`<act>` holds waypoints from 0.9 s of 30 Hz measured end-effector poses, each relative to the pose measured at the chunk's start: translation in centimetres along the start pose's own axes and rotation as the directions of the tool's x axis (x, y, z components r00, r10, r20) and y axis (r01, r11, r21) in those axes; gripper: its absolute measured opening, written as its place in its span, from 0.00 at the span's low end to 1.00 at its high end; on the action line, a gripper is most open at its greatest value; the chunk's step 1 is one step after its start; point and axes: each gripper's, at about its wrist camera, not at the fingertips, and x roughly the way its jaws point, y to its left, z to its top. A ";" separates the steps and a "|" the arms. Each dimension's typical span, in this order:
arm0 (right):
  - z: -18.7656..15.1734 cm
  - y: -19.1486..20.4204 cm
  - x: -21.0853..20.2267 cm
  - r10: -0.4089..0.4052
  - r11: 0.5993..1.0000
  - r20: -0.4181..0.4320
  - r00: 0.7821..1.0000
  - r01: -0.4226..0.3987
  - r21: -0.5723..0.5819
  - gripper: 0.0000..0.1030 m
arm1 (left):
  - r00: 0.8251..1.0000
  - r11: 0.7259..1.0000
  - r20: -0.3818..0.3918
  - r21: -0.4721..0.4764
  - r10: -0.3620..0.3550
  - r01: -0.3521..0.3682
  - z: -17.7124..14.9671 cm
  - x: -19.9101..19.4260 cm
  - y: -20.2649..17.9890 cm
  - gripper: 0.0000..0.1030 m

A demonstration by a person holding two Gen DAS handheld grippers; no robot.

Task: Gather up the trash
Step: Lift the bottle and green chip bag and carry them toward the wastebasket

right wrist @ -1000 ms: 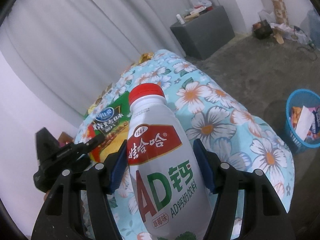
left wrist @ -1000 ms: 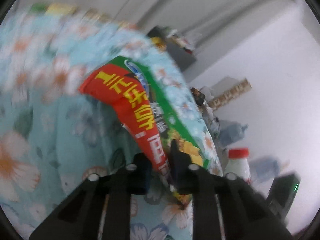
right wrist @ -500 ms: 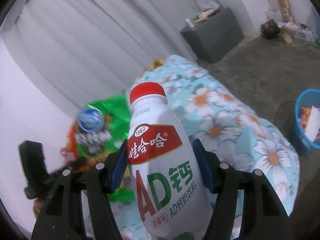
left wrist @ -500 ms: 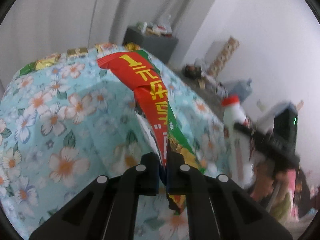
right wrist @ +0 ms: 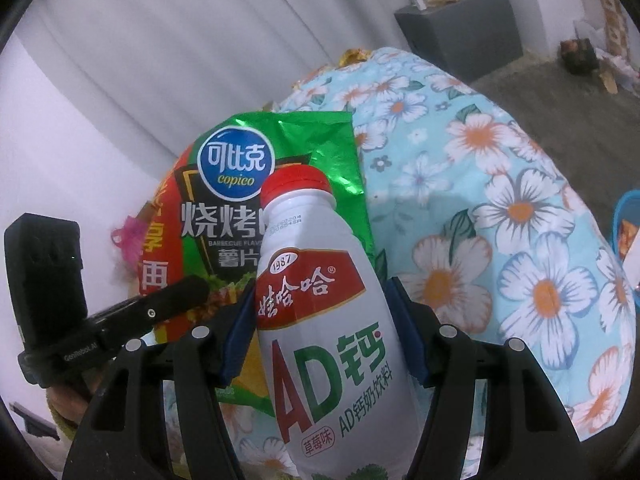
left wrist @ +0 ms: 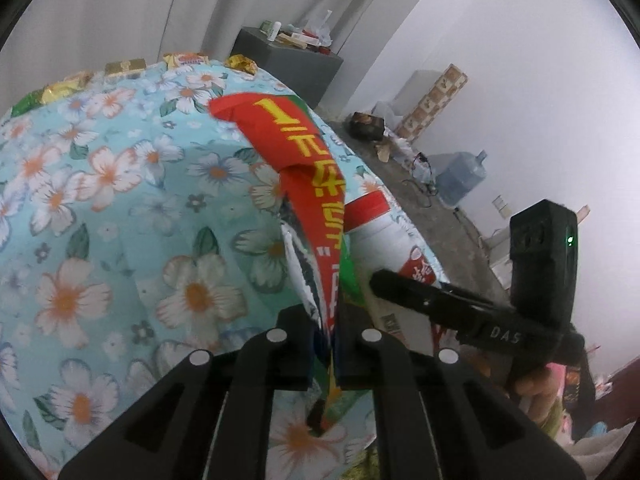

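Note:
My left gripper (left wrist: 323, 354) is shut on the lower edge of a red and green crisp bag (left wrist: 308, 184), which stands up edge-on above the floral-covered table (left wrist: 100, 216). In the right wrist view the same crisp bag (right wrist: 240, 184) shows its green front, held by the left gripper (right wrist: 188, 292) at lower left. My right gripper (right wrist: 320, 336) is shut on a white milk-drink bottle (right wrist: 320, 312) with a red cap, upright between the blue pads. That bottle (left wrist: 384, 240) and the right gripper (left wrist: 384, 280) appear just right of the bag in the left wrist view.
Small gold and green wrappers (left wrist: 124, 66) lie along the table's far edge. A grey cabinet (left wrist: 288, 60) with clutter stands behind. A blue bin (right wrist: 628, 224) holding trash sits on the floor at right. A water jug (left wrist: 460, 176) and debris line the wall.
The left gripper lifted the crisp bag off the table and rolled, so the bag now stands upright. The right gripper with the bottle moved in close beside the bag.

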 end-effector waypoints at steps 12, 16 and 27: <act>0.0 -1.1 0.0 0.035 0.999 -0.005 0.999 -0.035 0.037 0.57 | 1.000 0.999 -0.015 -0.053 0.007 -0.008 0.2 1.8 0.3 0.15; 0.0 -1.5 0.0 0.044 0.998 -0.002 0.999 -0.044 0.049 0.57 | 0.999 0.998 -0.030 -0.052 0.023 -0.025 0.1 2.5 0.4 0.20; 0.0 -4.0 -1.4 0.094 0.984 0.029 0.995 -0.098 0.152 0.57 | 0.986 0.983 -0.020 0.075 0.167 -0.165 -0.1 3.7 -0.7 0.20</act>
